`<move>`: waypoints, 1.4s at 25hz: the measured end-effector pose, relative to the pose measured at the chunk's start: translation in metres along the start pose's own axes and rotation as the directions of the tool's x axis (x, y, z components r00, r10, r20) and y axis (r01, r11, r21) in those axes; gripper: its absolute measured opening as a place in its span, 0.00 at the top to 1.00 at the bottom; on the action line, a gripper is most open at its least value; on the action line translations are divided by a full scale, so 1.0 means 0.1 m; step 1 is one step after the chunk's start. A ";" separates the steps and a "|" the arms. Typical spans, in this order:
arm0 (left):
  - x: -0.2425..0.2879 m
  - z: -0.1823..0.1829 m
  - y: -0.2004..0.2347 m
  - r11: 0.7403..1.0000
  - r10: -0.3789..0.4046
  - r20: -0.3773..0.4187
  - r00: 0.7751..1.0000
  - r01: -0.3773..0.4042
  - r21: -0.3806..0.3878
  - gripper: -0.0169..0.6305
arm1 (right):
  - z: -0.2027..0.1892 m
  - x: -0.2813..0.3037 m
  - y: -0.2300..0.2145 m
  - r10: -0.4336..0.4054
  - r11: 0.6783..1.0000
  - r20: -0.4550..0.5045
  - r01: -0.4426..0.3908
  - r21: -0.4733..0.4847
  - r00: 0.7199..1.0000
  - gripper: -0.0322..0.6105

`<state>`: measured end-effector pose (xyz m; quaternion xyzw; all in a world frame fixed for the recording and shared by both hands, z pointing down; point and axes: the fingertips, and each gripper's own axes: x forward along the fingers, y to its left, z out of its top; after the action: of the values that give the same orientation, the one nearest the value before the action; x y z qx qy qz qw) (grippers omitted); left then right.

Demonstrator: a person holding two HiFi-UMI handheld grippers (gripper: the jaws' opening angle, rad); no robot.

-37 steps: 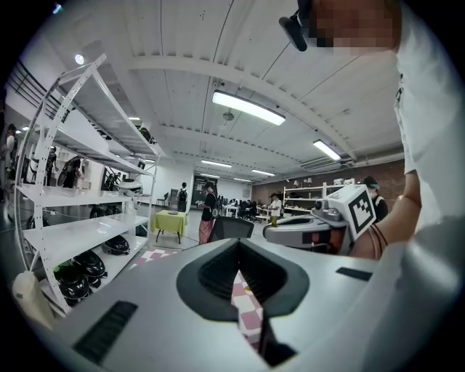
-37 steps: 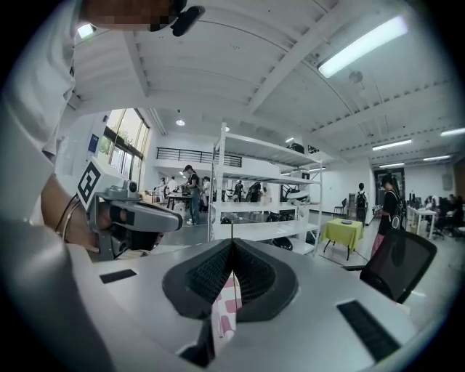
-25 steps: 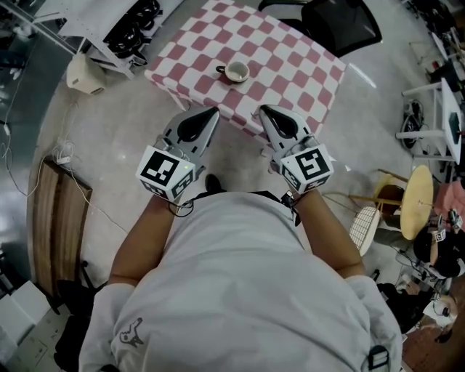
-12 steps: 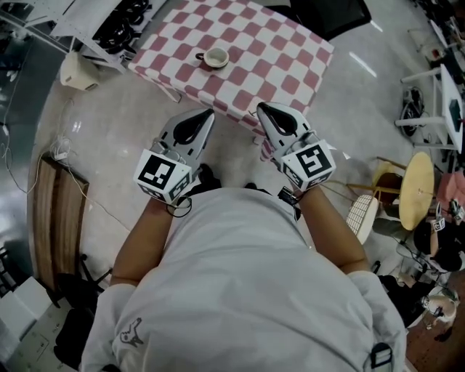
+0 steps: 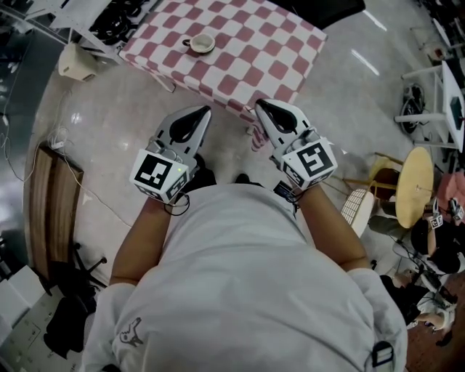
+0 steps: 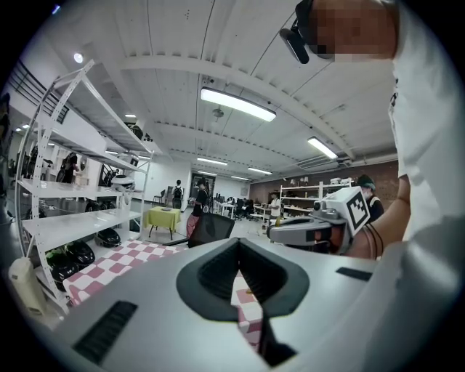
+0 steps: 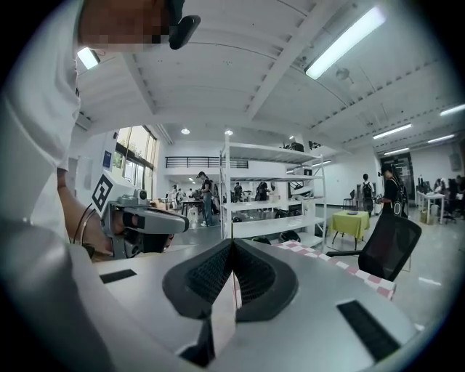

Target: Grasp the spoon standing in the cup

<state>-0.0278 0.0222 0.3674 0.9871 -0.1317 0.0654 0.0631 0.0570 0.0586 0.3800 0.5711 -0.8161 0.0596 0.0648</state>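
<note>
A small white cup (image 5: 201,43) stands on the table with the red-and-white checked cloth (image 5: 247,51), far up in the head view. I cannot make out the spoon in it at this distance. Both grippers are held close to the person's body, well short of the table. The left gripper (image 5: 204,111) is shut and empty, and its jaws meet at a point in the left gripper view (image 6: 238,245). The right gripper (image 5: 259,106) is also shut and empty (image 7: 232,245). Neither gripper view shows the cup.
A black office chair (image 5: 323,9) stands behind the table. White shelving (image 5: 109,22) and a cream container (image 5: 76,64) are at upper left. A wooden bench (image 5: 51,211) lies at left, a round wooden stool (image 5: 414,192) at right. Several people stand far off.
The table and cup have drifted up and to the left in the head view. Both grippers stay shut and keep about the same place in front of the body.
</note>
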 end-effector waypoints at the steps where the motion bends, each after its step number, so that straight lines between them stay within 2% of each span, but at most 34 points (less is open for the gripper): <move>1: 0.00 -0.01 -0.07 1.000 0.004 0.001 1.000 -0.004 0.002 0.96 | -0.02 -0.07 0.01 0.004 1.000 0.001 -0.004 0.002 1.000 0.90; 7: -0.08 -0.04 -0.54 0.999 0.025 0.009 1.000 -0.025 0.033 0.96 | -0.11 -0.46 0.17 0.052 0.999 0.005 -0.052 0.006 0.999 0.90; 13: -0.23 -0.11 -0.90 0.998 0.055 0.026 0.998 -0.056 0.026 0.96 | -0.18 -0.81 0.37 0.097 0.995 0.015 -0.097 0.007 0.995 0.90; 18: -0.42 -0.20 -0.83 0.996 0.090 0.030 0.996 -0.090 -0.004 0.96 | -0.14 -0.76 0.56 0.136 0.991 0.005 -0.136 0.005 0.991 0.90; 22: -0.42 -0.28 -1.20 0.995 0.099 0.017 0.995 -0.099 0.007 0.96 | -0.21 -1.14 0.55 0.161 0.987 0.012 -0.161 0.022 0.987 0.90; 35: -0.50 -0.30 -1.31 0.996 0.092 0.015 0.996 -0.093 0.013 0.96 | -0.25 -1.37 0.53 0.156 0.987 0.014 -0.157 0.025 0.988 0.90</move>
<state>-0.0438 0.1647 0.3755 0.9808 -0.1772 0.0623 0.0523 0.0547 0.2075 0.3797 0.5065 -0.8580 0.0716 0.0476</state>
